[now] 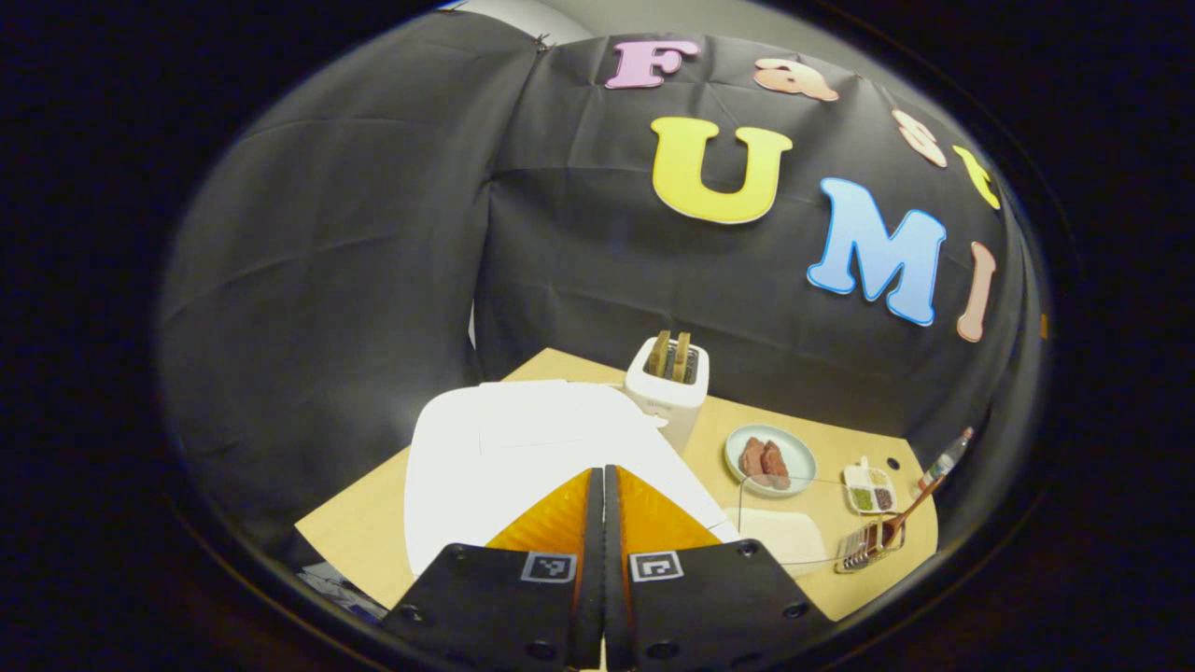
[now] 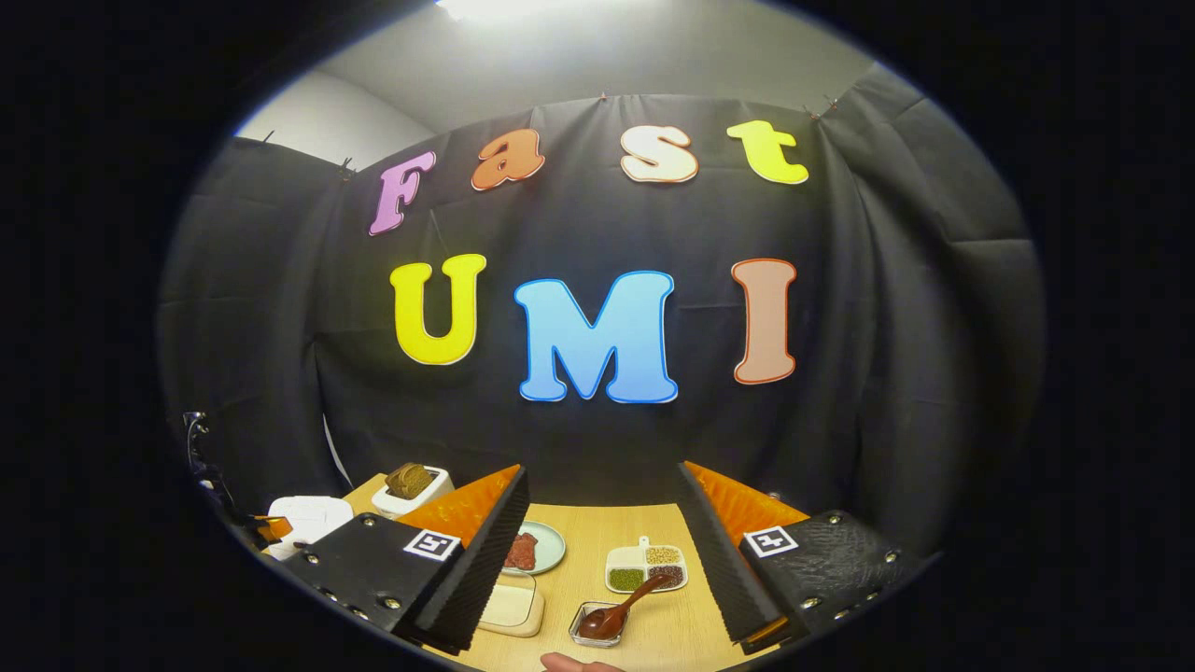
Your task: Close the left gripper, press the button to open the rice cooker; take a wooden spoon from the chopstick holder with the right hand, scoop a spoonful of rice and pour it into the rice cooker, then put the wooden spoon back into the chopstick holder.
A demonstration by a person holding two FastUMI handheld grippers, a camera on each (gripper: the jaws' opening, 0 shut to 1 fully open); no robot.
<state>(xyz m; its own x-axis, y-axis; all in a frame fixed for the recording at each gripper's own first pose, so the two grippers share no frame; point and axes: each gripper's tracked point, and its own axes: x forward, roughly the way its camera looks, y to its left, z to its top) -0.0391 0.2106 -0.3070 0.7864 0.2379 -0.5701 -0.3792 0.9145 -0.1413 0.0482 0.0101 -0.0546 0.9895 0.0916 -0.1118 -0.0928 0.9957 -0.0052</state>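
Observation:
My left gripper is shut, its fingers pressed together with nothing between them, right above the white rice cooker, whose lid is down. The wooden spoon leans in the clear chopstick holder at the table's right edge. A clear container of rice sits between the cooker and the holder. In the right gripper view, my right gripper is open and holds nothing, raised above the table. Below it, the wooden spoon rests in the chopstick holder, with the rice container to the left and the rice cooker at far left.
A white toaster with two slices stands behind the cooker. A plate of meat, a divided dish of beans and a small bottle lie on the wooden table. A fingertip shows at the bottom edge.

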